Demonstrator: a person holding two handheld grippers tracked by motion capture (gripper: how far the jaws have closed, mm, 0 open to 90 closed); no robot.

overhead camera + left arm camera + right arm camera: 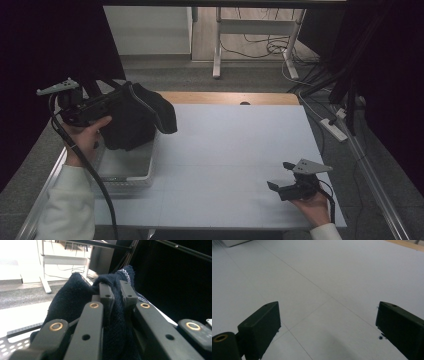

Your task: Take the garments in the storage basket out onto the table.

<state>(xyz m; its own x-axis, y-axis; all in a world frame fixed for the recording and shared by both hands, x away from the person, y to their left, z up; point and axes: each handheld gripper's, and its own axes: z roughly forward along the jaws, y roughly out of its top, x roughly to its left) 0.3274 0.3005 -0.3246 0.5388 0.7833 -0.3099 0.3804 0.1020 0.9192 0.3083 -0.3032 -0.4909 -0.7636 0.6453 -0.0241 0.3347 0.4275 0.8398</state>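
dark navy knitted garment (135, 117), bunched, hangs at upper left of the high view, pinched by the left gripper (117, 97) above the white perforated plastic basket (131, 176). step in hand looks like lifting it clear of the basket. right gripper (281, 176), lower right, holds nothing, jaws wide over the pale grey table (235, 145). next move likely needs the cloth carried clear of the rim to open table. count: one garment, one basket, two grippers.

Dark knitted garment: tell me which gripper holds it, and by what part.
The left gripper is shut on the dark knitted garment, pinching a bunched fold of it above the white basket. The right gripper holds nothing.
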